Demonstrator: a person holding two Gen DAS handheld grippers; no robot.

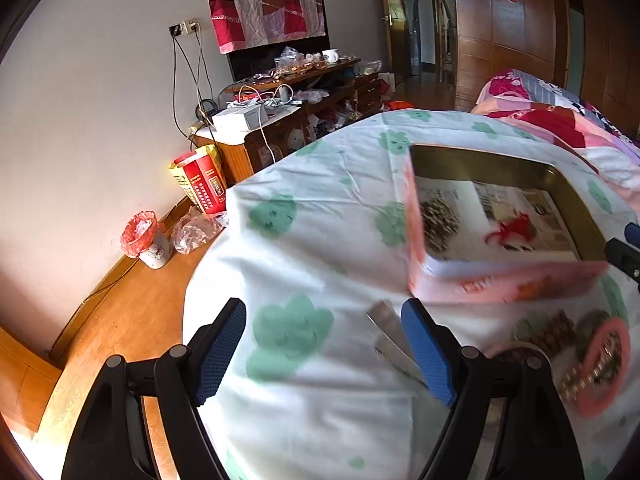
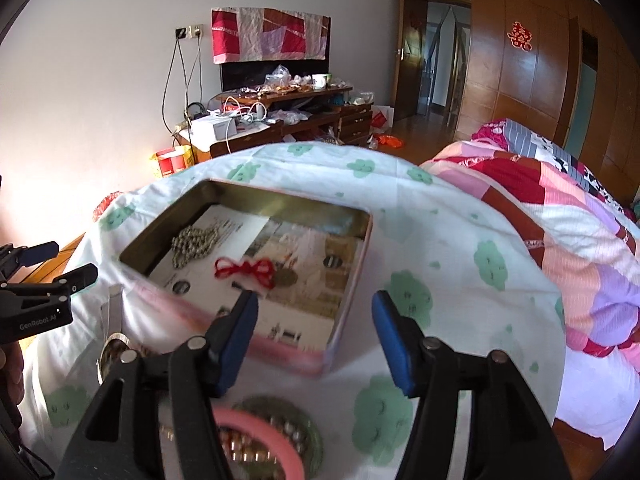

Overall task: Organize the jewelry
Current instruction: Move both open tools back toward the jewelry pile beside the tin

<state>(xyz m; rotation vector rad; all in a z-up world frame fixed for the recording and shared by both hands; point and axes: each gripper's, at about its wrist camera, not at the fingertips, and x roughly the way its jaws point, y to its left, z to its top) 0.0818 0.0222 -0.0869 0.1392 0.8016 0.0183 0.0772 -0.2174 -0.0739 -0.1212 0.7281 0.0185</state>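
A pink tin box [image 2: 336, 332] stands open on the cloth-covered table [image 2: 440, 240]; it also shows in the left wrist view [image 1: 500, 284]. Inside lie a silver bead chain [image 2: 192, 244] and a red string knot with a coin pendant [image 2: 248, 270]; both show in the left wrist view, chain [image 1: 438, 220] and knot [image 1: 512, 230]. A pink bangle [image 2: 260, 436] lies over bead bracelets [image 2: 280, 432] at the near edge. My right gripper [image 2: 316, 340] is open over the box's near right corner. My left gripper [image 1: 324, 348] is open and empty, left of the box.
A silver strip [image 1: 390, 332] lies beside my left gripper's right finger. A bed with a patchwork quilt [image 2: 560, 220] is on the right. A cluttered wooden cabinet [image 1: 280, 120] stands by the wall. A small bin with a red bag [image 1: 146, 240] sits on the floor.
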